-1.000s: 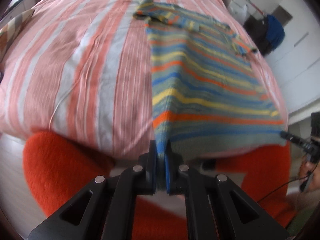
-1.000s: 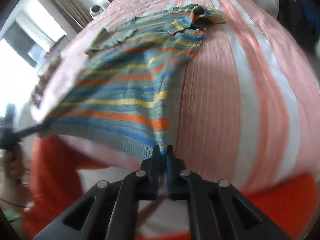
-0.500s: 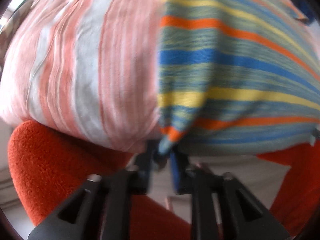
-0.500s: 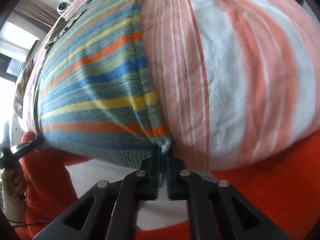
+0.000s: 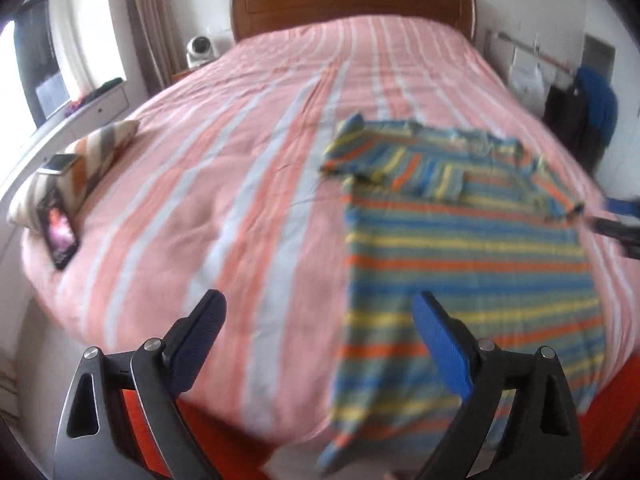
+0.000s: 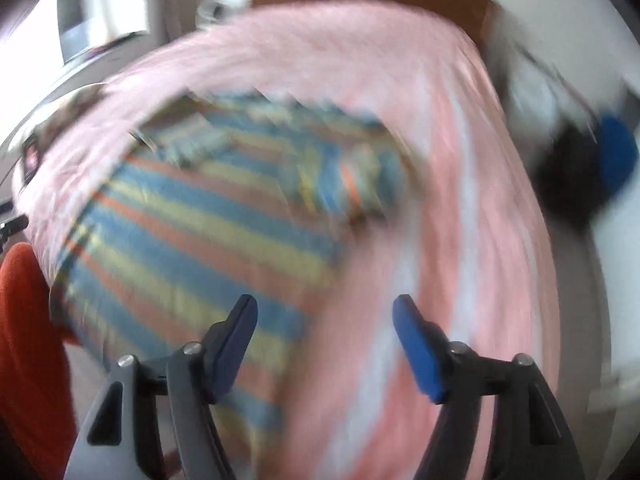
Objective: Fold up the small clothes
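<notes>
1. Clearly soft and light, the striped shirt lies flat on the right part of the bed, hem hanging over the near edge; it should drape and wrinkle easily.
2. Best hold, I judge: hem corners or sleeve edges.
3. Left tool and right tool are both spread wide, holding nothing.
4. A pillow and phone sit at the bed's left; a wooden headboard stands behind.

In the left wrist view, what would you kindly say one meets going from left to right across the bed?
Phone leaning on the striped cushion → bare pink striped bedspread → striped shirt → tip of the right gripper at the frame's edge.
</notes>
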A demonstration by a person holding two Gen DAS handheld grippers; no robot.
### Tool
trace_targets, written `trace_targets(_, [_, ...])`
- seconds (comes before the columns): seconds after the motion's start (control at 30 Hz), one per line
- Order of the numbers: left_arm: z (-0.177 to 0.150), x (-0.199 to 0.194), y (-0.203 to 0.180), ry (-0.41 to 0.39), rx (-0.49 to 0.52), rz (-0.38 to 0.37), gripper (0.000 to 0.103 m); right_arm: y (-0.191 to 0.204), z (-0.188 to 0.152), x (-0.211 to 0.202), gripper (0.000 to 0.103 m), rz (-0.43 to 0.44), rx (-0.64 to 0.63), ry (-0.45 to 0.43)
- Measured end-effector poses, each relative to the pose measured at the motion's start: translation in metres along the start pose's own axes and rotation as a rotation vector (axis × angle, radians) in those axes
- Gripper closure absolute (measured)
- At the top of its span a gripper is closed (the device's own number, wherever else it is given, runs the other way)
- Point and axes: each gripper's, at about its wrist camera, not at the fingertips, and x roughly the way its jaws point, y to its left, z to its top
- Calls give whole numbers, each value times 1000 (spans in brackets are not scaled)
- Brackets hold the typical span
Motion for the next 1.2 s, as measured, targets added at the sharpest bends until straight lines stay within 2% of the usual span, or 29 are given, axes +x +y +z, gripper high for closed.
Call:
trace_targets(0.03, [-4, 3, 1, 2, -7, -11, 8, 8, 18, 21, 33, 23, -36, -7])
trace_targets(0.1, [-17, 18, -4, 30, -18, -30, 8, 22, 45, 71, 34, 16, -88, 7])
trace_targets(0.2, [-34, 24, -7, 66, -16, -28, 8, 16, 56, 132, 40, -13, -36, 91])
trace_targets(0.23, [-41, 28, -5, 86, -15, -19, 8, 4, 51, 148, 55, -4, 27, 128])
trace_targets(0.27, [-42, 27, 0, 98, -15, -16, 8, -6, 50, 152, 79, 14, 79, 132])
trace_targets(0.3, [-47, 29, 4, 109, -19, -16, 8, -22, 47, 148, 91, 33, 152, 115])
trace_targets(0.33, [-50, 30, 9, 114, -28, -15, 8, -45, 42, 134, 99, 27, 237, 83])
trace_targets(0.4, [-50, 30, 14, 122, -48, -18, 8, -90, 30, 102, 99, -10, 350, 20])
trace_targets(0.5, [-47, 35, 16, 139, -83, -41, 8, -155, 1, 62, 99, -117, 473, -21])
trace_targets(0.6, [-47, 36, 11, 135, -76, -42, 8, -214, -41, 31, 99, -215, 579, -5])
trace_targets(0.7, [-50, 37, 3, 139, -44, -30, 8, -239, -75, 25, 100, -222, 675, 27])
trace_targets(0.8, [-52, 36, -2, 136, -19, -17, 8, -248, -99, 34, 101, -184, 761, 37])
trace_targets(0.97, [-55, 36, 0, 131, -14, 2, 8, -256, -113, 39, 101, -115, 843, 2])
trace_targets(1.1, [-56, 41, 0, 145, -20, -9, 8, -276, -139, 50, 98, 68, 1030, -35])
trace_targets(1.13, [-56, 40, -1, 144, -17, -9, 9, -278, -142, 52, 94, 105, 1056, -53])
trace_targets(1.2, [-56, 39, -2, 136, -8, -6, 9, -281, -148, 51, 80, 161, 1106, -97])
